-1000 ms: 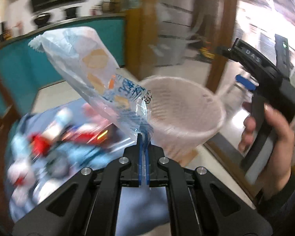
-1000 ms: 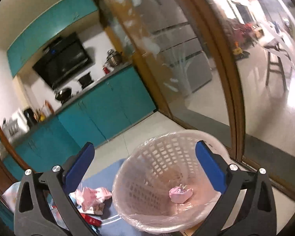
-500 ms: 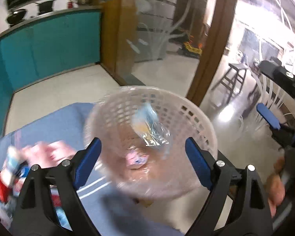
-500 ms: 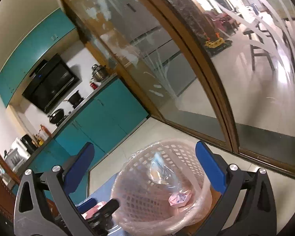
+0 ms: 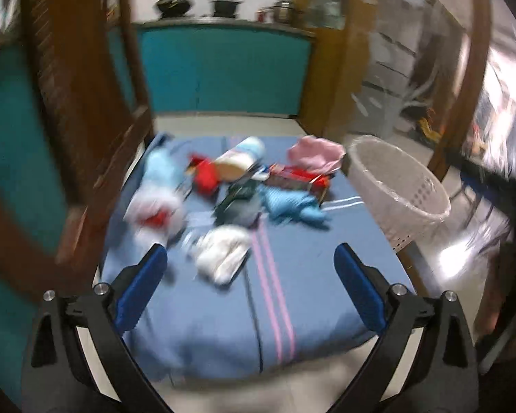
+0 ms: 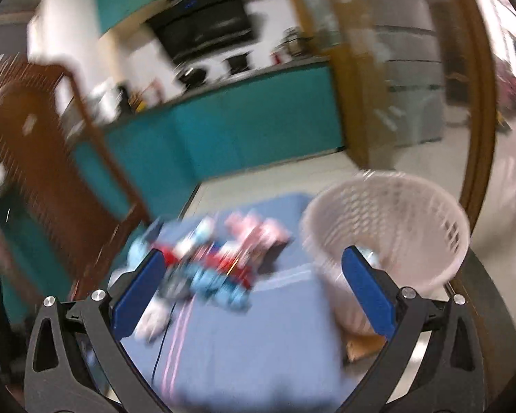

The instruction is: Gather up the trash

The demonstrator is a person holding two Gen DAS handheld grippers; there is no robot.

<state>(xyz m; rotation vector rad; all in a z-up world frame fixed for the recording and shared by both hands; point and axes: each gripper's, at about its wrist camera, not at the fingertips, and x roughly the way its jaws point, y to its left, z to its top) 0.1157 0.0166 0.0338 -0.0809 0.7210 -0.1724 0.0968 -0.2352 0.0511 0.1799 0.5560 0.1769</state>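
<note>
A pile of wrappers lies on a blue cloth (image 5: 223, 327): a white crumpled wrapper (image 5: 223, 258), a light blue wrapper (image 5: 289, 204), a red packet (image 5: 206, 177) and a pink wrapper (image 5: 314, 153). The white mesh basket (image 5: 406, 192) stands at the cloth's right edge. My left gripper (image 5: 249, 253) hovers over the near side of the pile, its jaws opening with nothing between them. My right gripper (image 6: 254, 256) is open and empty, with the blurred pile (image 6: 216, 268) ahead and the basket (image 6: 388, 220) to its right. Both views are smeared by motion.
A brown wooden lattice frame (image 5: 79, 103) rises at the left of the cloth. Teal cabinets (image 5: 223, 72) run along the back. A wood-framed glass door (image 5: 464, 69) stands behind the basket. A dark blurred shape with a hand (image 5: 509, 275) fills the right edge.
My left gripper opened and let go of the clear snack bag, which dropped into the basket. Both views then swung left, from the basket to the pile on the cloth.
</note>
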